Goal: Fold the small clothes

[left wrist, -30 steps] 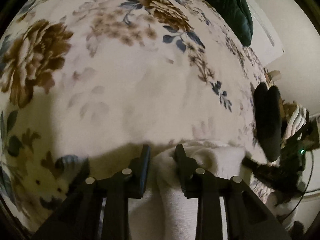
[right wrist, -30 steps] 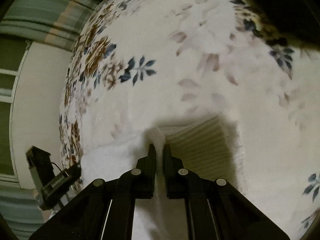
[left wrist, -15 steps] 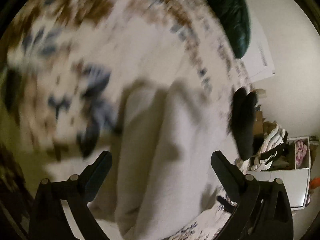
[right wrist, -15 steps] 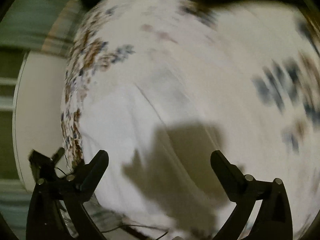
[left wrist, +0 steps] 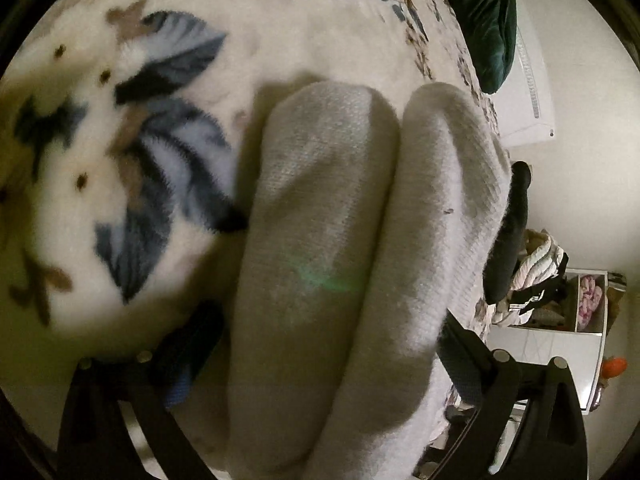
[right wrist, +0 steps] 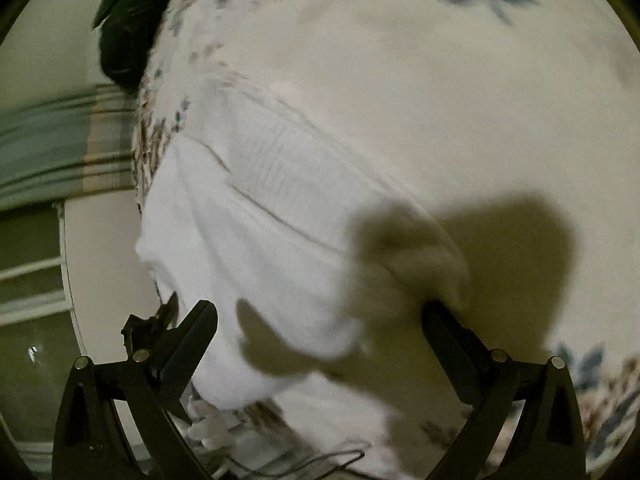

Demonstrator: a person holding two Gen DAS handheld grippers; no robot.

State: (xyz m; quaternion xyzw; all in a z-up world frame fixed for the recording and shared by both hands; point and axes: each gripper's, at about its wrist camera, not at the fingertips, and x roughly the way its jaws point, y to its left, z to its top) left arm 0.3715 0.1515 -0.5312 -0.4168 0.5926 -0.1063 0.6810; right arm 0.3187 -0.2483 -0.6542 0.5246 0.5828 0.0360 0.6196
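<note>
My left gripper is spread wide, its 2 fingers straddling the white socks, which lie side by side on the floral blanket. My right gripper is spread wide too, low over the same socks, gripping nothing. A dark green cushion sits at the blanket's far edge.

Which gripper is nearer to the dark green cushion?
Hard to call. The dark green cushion lies far ahead of both. The left gripper and right gripper each stand open over the white socks.
</note>
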